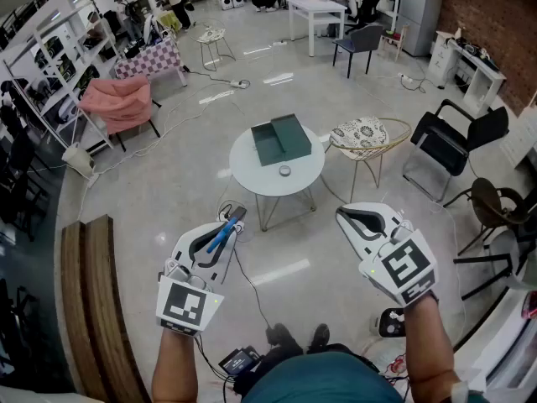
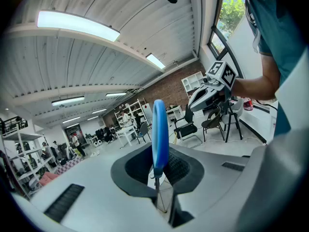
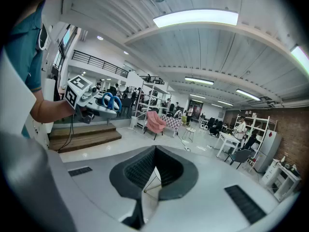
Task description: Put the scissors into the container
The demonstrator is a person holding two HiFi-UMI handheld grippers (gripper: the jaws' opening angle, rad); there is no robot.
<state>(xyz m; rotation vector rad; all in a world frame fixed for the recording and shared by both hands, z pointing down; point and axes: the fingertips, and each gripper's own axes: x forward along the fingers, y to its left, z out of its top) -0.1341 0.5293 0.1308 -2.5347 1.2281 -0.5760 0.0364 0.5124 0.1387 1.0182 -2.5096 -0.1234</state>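
Scissors (image 2: 160, 129): blue-handled, riding in the left gripper (image 2: 161, 178), well apart from the container (image 1: 283, 138).
Left gripper: fingers clamping on the scissors, handle loop sticking out.
Right gripper (image 3: 153, 178): fingers pressing together, holding nothing.
Container: dark green, sitting on the round white table (image 1: 252, 175).

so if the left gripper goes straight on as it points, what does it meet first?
Left gripper, shut on the scissors, lines up with the round table and green container in the head view; its own view looks level, so it may pass above.
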